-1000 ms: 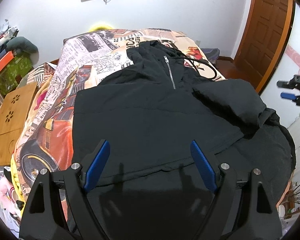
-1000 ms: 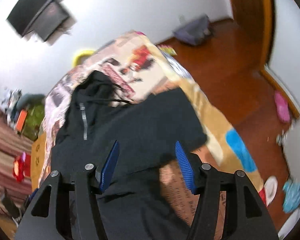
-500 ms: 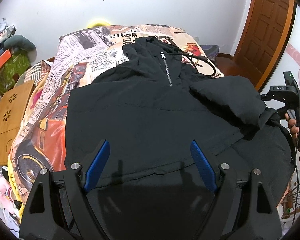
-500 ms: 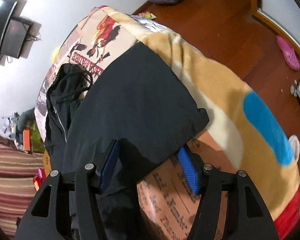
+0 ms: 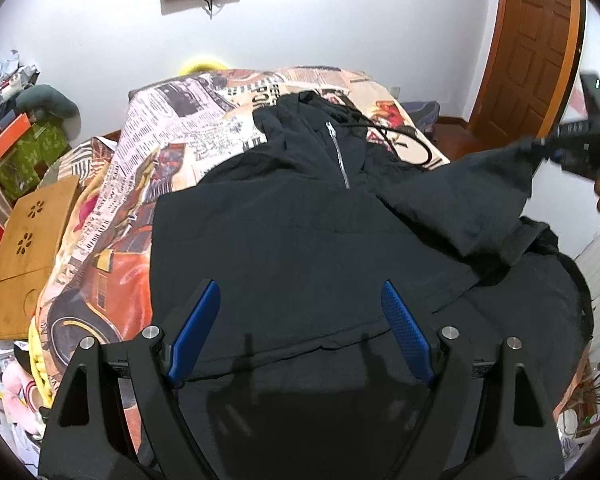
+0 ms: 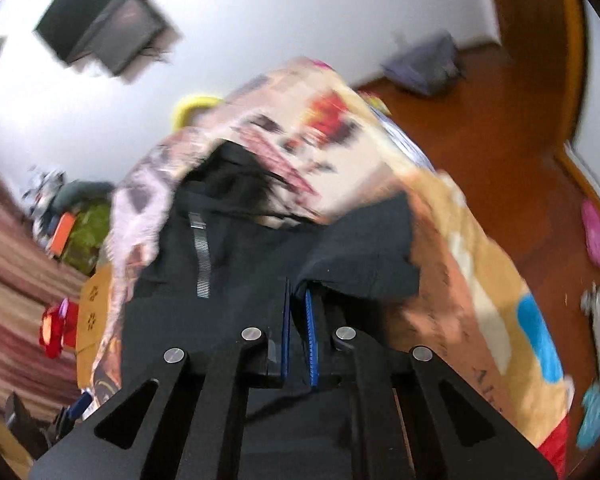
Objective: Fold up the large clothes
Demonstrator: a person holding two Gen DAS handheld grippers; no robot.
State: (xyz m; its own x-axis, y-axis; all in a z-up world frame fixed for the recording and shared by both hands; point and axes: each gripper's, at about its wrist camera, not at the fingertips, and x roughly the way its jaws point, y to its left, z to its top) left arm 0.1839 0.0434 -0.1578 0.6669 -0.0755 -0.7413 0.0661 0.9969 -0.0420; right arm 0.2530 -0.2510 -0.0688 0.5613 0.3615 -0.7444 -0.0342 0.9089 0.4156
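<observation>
A black zip hoodie (image 5: 300,240) lies front up on a bed with a newspaper-print cover (image 5: 188,120), hood toward the far wall. My left gripper (image 5: 300,324) is open and empty above the hem. My right gripper (image 6: 298,300) is shut on the end of the right sleeve (image 6: 364,252) and holds it lifted off the bed. In the left wrist view the right gripper (image 5: 556,152) shows at the right edge, with the sleeve (image 5: 472,200) stretched up to it.
A low wooden table (image 5: 28,240) stands left of the bed. Green boxes and clutter (image 5: 24,148) sit at the far left. A wooden door (image 5: 536,48) is at the right. Slippers (image 6: 596,232) lie on the wood floor.
My right gripper has closed on the sleeve end and lifted it up from the bed. My left gripper has stayed open over the hem.
</observation>
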